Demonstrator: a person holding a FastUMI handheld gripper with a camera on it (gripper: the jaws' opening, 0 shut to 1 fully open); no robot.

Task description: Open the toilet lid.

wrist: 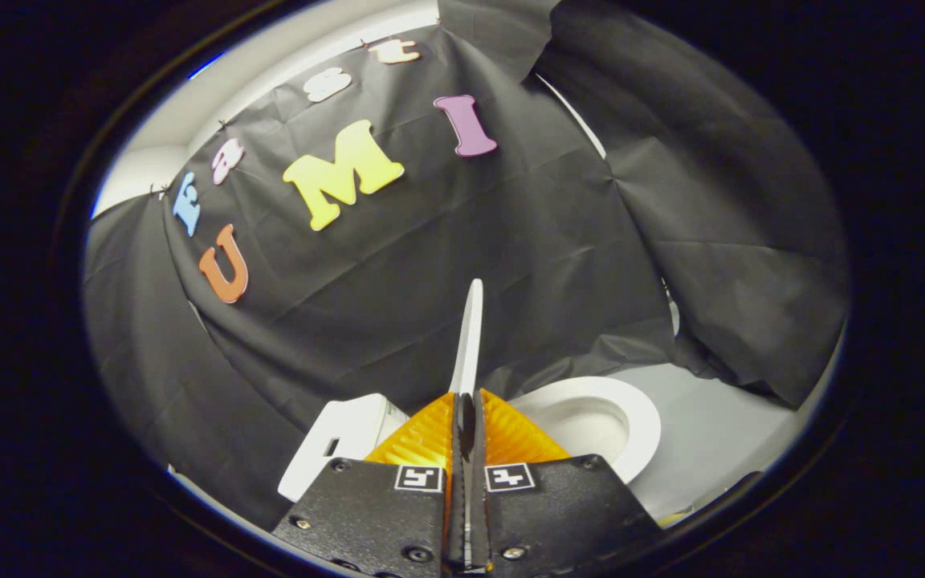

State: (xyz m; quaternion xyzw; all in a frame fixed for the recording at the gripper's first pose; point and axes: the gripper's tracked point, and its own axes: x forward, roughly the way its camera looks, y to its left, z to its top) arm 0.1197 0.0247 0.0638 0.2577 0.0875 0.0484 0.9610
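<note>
gripper view showed the gripper (pixel 466 401) fingers clamped on the thin, smooth white toilet lid (pixel 469 337), raised edge-on; glossy oval toilet seat (pixel 639 425) beyond, white tank (pixel 342 437) beside.

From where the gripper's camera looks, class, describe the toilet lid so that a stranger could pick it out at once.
Start at the white toilet below the black cloth wall. Its open seat ring lies to one side of the gripper. The toilet lid rises edge-on from between the closed fingers: a thin white blade, upright where the ring lies flat.
</note>
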